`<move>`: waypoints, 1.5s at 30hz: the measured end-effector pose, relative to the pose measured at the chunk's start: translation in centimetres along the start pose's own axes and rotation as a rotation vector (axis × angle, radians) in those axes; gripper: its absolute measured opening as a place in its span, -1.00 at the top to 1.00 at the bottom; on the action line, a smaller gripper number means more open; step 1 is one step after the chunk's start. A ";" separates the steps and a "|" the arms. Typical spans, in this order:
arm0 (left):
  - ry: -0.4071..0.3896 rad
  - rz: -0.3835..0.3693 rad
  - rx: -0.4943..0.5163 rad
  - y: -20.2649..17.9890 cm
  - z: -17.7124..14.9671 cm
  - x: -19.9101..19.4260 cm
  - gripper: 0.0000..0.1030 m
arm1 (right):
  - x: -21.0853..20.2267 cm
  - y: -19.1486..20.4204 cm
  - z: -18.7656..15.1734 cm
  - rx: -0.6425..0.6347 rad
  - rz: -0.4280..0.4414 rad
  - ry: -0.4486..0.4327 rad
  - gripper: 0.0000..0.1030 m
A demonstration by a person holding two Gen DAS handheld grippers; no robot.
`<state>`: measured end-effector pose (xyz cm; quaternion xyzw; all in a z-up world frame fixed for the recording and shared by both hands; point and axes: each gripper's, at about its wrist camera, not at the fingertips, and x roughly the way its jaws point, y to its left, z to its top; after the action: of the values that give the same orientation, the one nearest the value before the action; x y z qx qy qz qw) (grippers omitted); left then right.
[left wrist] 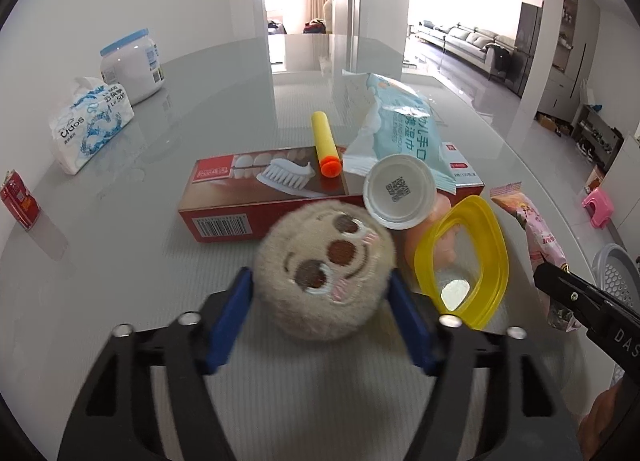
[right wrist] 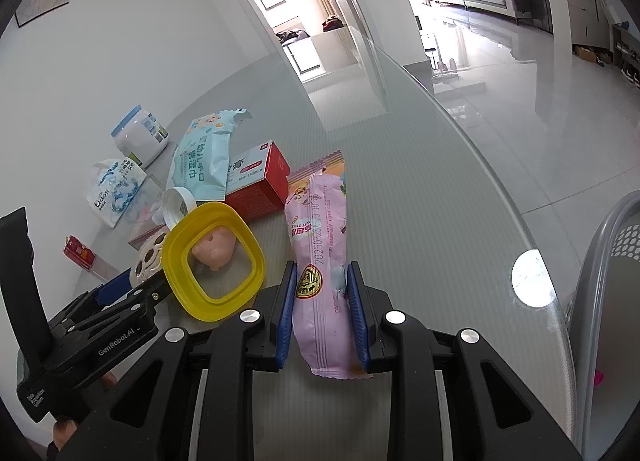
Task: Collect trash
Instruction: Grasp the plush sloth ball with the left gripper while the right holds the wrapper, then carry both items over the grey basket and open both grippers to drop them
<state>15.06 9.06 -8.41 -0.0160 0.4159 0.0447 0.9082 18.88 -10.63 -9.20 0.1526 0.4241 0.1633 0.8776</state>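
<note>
My left gripper [left wrist: 320, 293] is shut on a round beige plush toy [left wrist: 326, 265] with a stitched face, just above the glass table. My right gripper [right wrist: 322, 301] is shut on a pink snack wrapper [right wrist: 320, 245], which lies lengthwise between the blue pads [right wrist: 286, 317]. The wrapper also shows at the right of the left wrist view [left wrist: 532, 229], with the right gripper's finger on it. A yellow plastic ring [right wrist: 212, 257] lies between the two grippers, and a pink pig figure [right wrist: 214, 249] shows through it.
A red toothpaste box [left wrist: 264, 197], a blue wet-wipe pack [left wrist: 400, 129], a white cap [left wrist: 400, 191] and a yellow-orange tube [left wrist: 326, 147] lie ahead. A tissue pack [left wrist: 90, 125], white jar [left wrist: 132, 65] and small red carton [left wrist: 18, 199] stand left. A grey basket [right wrist: 600, 289] stands beyond the table's right edge.
</note>
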 end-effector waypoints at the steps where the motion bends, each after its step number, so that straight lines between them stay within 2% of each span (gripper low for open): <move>1: -0.002 -0.005 -0.006 0.2 0.0 -0.1 -0.13 | 0.0 0.0 0.0 -0.001 0.001 -0.001 0.52; 9: -0.031 -0.021 -0.064 1.9 -1.0 -1.6 -0.06 | -0.9 0.6 -0.6 -0.032 -0.010 -0.028 0.53; 17: -0.096 0.013 -0.027 1.9 -2.9 -5.5 -0.05 | -2.7 0.2 -2.6 0.012 -0.008 -0.031 0.53; 25: -0.154 -0.032 -0.006 0.7 -4.4 -9.8 -0.05 | -6.4 -0.3 -4.7 0.034 -0.031 -0.064 0.52; 35: -0.182 -0.134 0.067 -4.9 -6.5 -13.2 -0.05 | -12.6 -2.4 -7.8 0.054 -0.091 -0.135 0.52; 45: -0.151 -0.292 0.215 -15.0 -8.5 -14.5 -0.05 | -19.5 -9.2 -11.2 0.162 -0.190 -0.212 0.52</move>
<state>0.65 -7.47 -3.10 0.0243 0.3422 -0.1309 0.9301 -0.03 -25.54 -6.05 0.1986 0.3534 0.0278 0.9137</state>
